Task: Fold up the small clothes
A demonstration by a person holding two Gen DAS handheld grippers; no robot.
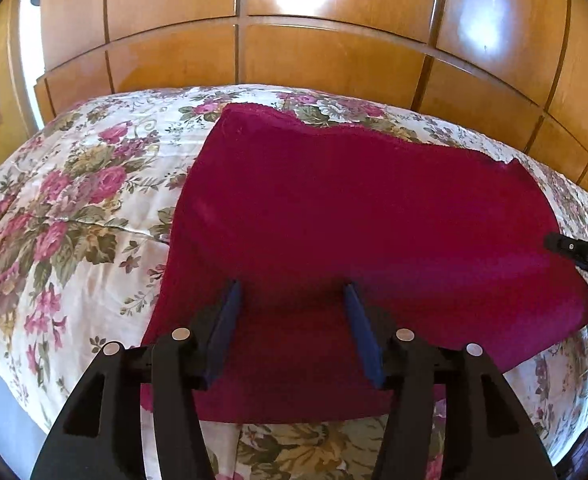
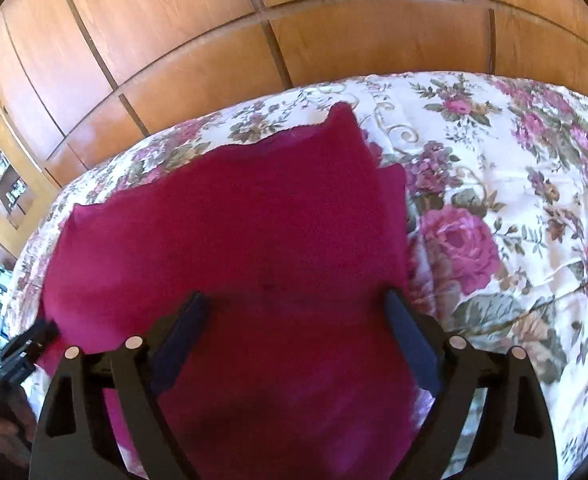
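Observation:
A crimson cloth (image 1: 353, 216) lies spread flat on a floral bedspread (image 1: 74, 208). My left gripper (image 1: 294, 292) is open, hovering over the cloth's near edge, its blue pads (image 1: 224, 328) wide apart with nothing between them. In the right wrist view the same cloth (image 2: 234, 232) fills the middle. My right gripper (image 2: 294, 304) is open above the cloth's near right part, empty. A folded-under layer shows along the cloth's right edge (image 2: 393, 196). Each gripper's body shows at the other view's edge: the right one (image 1: 585, 256), the left one (image 2: 26, 348).
A wall of wooden wardrobe panels (image 1: 313, 52) stands right behind the bed. The bed's near edge drops off at lower left (image 1: 2, 420). A shelf unit with small items (image 2: 2, 176) stands at the far left. Bare bedspread (image 2: 513, 200) extends to the right of the cloth.

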